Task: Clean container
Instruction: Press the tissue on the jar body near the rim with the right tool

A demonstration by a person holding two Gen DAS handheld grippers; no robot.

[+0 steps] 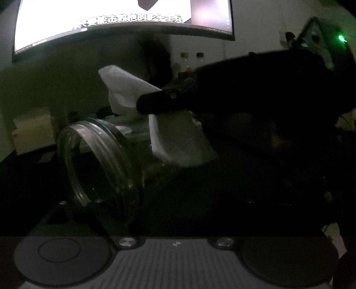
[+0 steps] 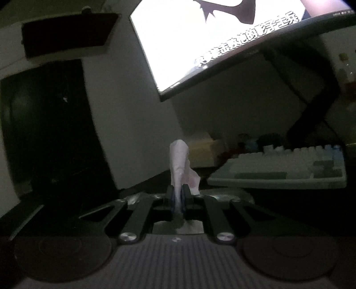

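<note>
1. Dim room; a lit monitor (image 1: 124, 20) fills the top of the left wrist view and the upper right of the right wrist view.
2. Clear glass container (image 1: 98, 162) lies tipped on its side on the dark bench (image 1: 222, 189), left of centre in the left wrist view, mouth turned toward the camera.
3. Left claw: its fingers are lost in the dark at the lower edge of that view; nothing can be seen between them and the container sits free, so the jaws stand wide apart.
4. Right claw (image 2: 178, 200), centre of its own view, is pinched nearly closed on a white tissue (image 2: 180, 164), which stands up above the pads.
5. In the left wrist view the right claw enters from the right, tissue draped just above and right of the container's rim.
6. Pale keyboard (image 2: 280, 171) at right of the right wrist view.
</note>
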